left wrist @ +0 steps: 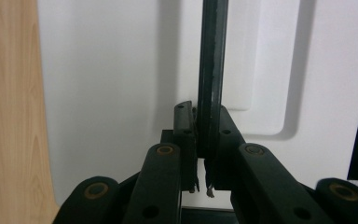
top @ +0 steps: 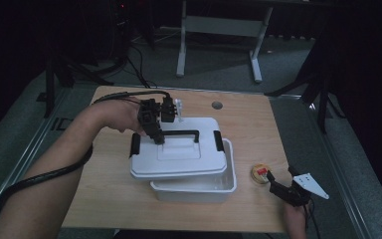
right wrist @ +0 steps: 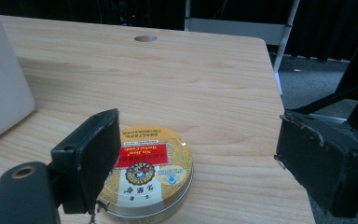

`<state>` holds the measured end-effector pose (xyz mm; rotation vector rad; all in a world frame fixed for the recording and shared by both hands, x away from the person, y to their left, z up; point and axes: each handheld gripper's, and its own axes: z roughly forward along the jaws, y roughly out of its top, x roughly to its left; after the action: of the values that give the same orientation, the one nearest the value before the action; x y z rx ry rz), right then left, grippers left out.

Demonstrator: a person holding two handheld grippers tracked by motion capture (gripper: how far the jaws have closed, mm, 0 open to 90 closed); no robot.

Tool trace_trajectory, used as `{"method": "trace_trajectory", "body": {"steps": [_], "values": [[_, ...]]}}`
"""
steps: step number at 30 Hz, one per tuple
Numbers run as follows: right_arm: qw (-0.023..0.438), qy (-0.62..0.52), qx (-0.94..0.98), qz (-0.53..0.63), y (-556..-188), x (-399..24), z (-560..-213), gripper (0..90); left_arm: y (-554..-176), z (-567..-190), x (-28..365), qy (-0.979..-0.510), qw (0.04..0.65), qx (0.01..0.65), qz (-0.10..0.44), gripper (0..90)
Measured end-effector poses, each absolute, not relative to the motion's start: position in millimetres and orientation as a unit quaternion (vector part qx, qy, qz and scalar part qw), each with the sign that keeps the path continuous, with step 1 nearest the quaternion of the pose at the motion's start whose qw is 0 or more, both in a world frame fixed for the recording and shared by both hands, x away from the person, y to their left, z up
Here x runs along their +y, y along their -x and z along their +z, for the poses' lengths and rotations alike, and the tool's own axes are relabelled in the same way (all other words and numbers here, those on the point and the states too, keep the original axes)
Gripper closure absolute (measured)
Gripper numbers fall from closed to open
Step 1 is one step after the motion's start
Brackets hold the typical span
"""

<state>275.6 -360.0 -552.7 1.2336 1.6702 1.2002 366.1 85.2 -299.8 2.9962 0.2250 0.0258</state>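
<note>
Lid [top: 179, 149] removal is the step in hand: the left gripper [top: 158, 141] pinches the black handle [top: 181, 133] on top of the white lid, jaws pressed tight on the thin bar, as the left gripper view shows with the handle [left wrist: 212, 70] running straight up between the pads. The lid sits askew over the box [top: 194, 189], shifted toward the far left so that the box's near right corner shows open beneath it. It looks lifted clear rather than seated.

By my reading the next move calls for carrying the lid aside and setting it flat on the table [top: 238, 119], keeping it level so the narrow grip does not let it swing. The right gripper [top: 278, 185] rests at the near right, jaws spread wide, with a tin [right wrist: 149, 172] lying between and just ahead of them, untouched.

Lid and box are smooth white plastic, rectangular with rounded corners; the lid has a stepped recess and black side clips. The tin is a flat round metal disc, gold with a red label. The table is pale wood grain, matte.
</note>
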Motion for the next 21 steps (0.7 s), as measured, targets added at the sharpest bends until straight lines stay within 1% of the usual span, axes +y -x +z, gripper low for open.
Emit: {"method": "trace_trajectory", "body": {"steps": [6, 17, 21], "values": [[0.363, -0.479, 0.649, 0.466, -276, -360, -553, 13.3, -362, -298, 115, -0.993, 0.066, 0.100, 0.013, 83.5], [0.367, -0.481, 0.651, 0.459, -276, -359, -553, 13.3, -345, -305, 188, -0.984, 0.059, 0.166, 0.018, 83.4], [0.367, -0.481, 0.651, 0.458, -276, -358, -553, 13.3, -336, -306, 216, -0.978, 0.070, 0.196, 0.016, 83.5]]}}
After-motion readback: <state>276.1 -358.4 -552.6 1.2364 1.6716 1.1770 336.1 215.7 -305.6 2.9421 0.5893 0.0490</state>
